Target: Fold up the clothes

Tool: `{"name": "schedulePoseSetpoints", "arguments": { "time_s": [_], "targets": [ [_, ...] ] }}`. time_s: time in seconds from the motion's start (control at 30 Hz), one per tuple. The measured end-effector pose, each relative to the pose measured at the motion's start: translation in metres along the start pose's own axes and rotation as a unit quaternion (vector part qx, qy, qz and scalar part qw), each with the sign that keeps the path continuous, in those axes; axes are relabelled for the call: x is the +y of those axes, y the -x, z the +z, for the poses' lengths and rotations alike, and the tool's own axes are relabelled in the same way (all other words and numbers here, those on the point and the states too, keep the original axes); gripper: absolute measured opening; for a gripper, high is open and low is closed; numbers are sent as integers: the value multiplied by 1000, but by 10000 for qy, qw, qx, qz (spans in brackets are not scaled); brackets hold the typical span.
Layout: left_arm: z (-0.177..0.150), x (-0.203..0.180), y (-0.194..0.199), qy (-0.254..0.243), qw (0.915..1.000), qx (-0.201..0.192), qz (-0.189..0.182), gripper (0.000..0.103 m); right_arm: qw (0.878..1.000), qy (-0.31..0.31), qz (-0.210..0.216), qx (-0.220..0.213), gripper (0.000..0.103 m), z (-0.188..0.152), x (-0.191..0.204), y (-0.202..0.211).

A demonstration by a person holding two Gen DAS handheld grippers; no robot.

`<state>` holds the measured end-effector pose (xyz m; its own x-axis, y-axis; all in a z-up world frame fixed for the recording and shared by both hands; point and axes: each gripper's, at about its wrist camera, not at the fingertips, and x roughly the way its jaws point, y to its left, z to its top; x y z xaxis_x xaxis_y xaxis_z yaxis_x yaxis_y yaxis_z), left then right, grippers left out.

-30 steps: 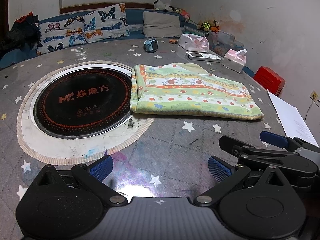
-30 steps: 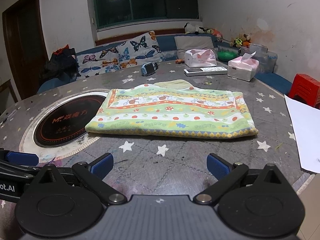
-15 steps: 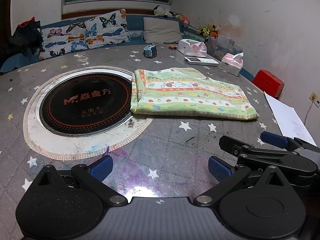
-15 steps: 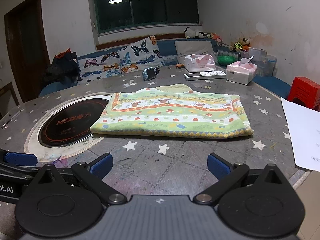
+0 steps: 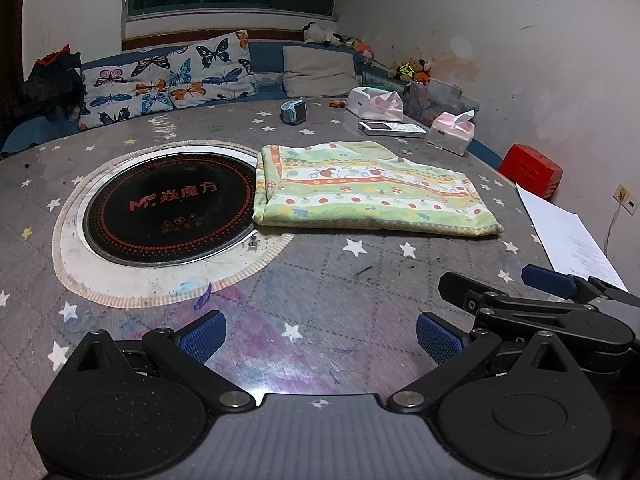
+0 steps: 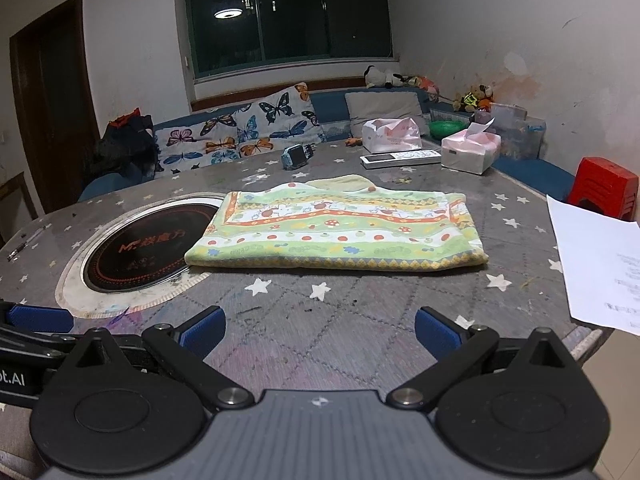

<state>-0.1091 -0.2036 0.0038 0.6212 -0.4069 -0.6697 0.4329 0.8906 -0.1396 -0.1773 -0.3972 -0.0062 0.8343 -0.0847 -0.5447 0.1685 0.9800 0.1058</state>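
Note:
A green, patterned cloth (image 5: 372, 192) lies folded flat into a rectangle on the grey star-print table (image 5: 320, 280); it also shows in the right wrist view (image 6: 340, 232). My left gripper (image 5: 320, 332) is open and empty, near the table's front edge, well short of the cloth. My right gripper (image 6: 318, 330) is open and empty too, beside the left one; it shows at the right of the left wrist view (image 5: 492, 288). Neither gripper touches the cloth.
A round black cooktop (image 5: 168, 208) is set in the table, left of the cloth. A white paper sheet (image 6: 596, 256) lies at the right edge. Tissue boxes (image 6: 470, 152), a remote (image 6: 400, 158) and a small blue gadget (image 6: 296, 156) sit at the far side. A red stool (image 6: 604, 184) stands beyond.
Both grippers have drawn back and risen a little from the cloth, so the views tilt up and show more of the room. The cloth has not moved.

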Motion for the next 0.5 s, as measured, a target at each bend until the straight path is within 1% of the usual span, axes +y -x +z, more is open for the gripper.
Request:
{"name": "schedulePoseSetpoints", "arguments": {
  "time_s": [0.5],
  "targets": [
    [-18,-10,13,-79,9999,-143,51,103,9999,-34,-10,-97,102,-14,-4,16]
  ]
}}
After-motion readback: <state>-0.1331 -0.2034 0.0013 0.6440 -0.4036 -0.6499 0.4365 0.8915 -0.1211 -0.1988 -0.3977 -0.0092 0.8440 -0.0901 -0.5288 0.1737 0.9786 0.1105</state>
